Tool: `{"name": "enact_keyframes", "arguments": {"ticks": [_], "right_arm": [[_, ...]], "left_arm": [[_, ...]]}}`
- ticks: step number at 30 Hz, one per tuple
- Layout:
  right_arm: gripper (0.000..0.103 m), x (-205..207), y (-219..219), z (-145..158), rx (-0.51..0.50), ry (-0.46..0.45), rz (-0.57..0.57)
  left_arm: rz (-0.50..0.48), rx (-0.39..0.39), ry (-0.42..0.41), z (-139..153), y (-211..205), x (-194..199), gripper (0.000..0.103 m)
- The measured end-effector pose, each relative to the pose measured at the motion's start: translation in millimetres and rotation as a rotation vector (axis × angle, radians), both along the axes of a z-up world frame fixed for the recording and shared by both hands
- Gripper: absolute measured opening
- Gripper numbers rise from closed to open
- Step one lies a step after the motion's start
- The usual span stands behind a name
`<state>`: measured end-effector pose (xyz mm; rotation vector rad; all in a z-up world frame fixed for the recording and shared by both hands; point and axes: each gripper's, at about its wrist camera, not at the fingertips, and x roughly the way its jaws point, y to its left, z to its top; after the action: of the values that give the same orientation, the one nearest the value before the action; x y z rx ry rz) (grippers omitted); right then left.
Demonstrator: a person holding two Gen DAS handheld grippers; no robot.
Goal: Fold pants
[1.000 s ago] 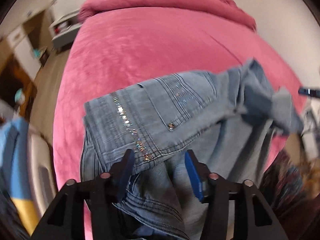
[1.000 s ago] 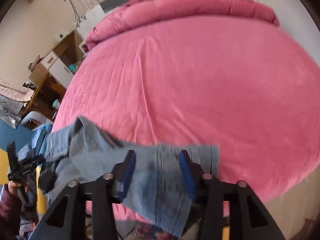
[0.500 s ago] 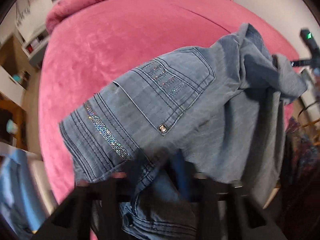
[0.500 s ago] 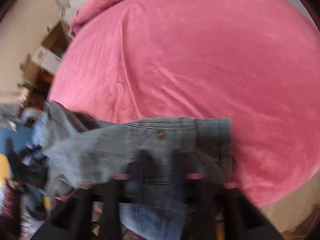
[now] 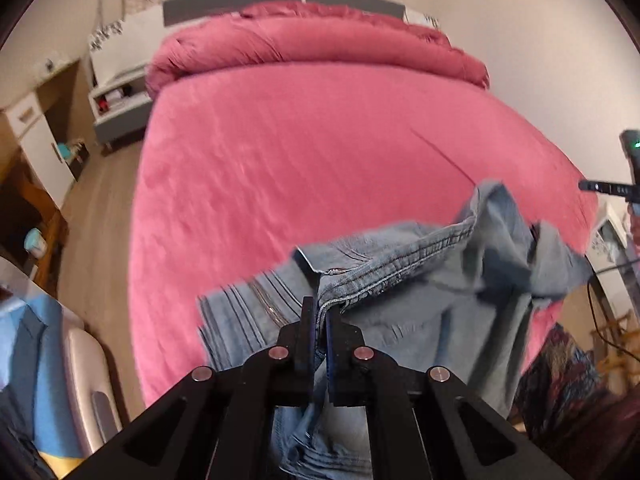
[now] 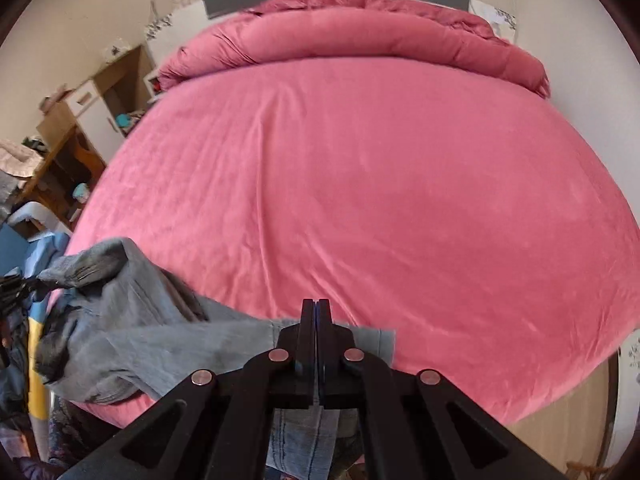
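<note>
Light blue denim pants (image 5: 420,292) hang bunched over the near edge of the pink bed (image 5: 320,152). My left gripper (image 5: 318,312) is shut on the waistband, which folds up between its fingers. In the right wrist view the pants (image 6: 132,332) spread to the left and hang below. My right gripper (image 6: 316,312) is shut on another part of the waist edge, fabric trailing down under it. The other gripper's tip shows at the far right of the left wrist view (image 5: 608,188). Most of the legs are hidden below the bed edge.
A rolled pink duvet (image 6: 360,36) lies across the head of the bed. A white nightstand (image 5: 116,100) and wooden shelves (image 6: 80,128) stand to the left. Blue and yellow items (image 5: 32,360) sit at the left near edge. Wood floor runs along the bed's left side.
Both grippers have closed from open onto the pants' waist and lifted back; the views tilted up toward the headboard and the denim bunched up between them.
</note>
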<state>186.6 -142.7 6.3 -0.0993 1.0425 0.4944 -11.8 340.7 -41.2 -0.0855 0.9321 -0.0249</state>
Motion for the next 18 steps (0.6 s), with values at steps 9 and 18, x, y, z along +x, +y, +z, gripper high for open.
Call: {"name": "enact_keyframes", "arguments": {"ticks": [9,18], "right_arm": [[0.056,43,-27,-75,0.126,0.261,-0.099],[0.010,42,12,-131,0.010,0.329,0.009]], "left_arm": [[0.104,-0.011,-0.043,23,17,18,0.004],[0.204,-0.108,-0.098,34,34,12,0.004]]}}
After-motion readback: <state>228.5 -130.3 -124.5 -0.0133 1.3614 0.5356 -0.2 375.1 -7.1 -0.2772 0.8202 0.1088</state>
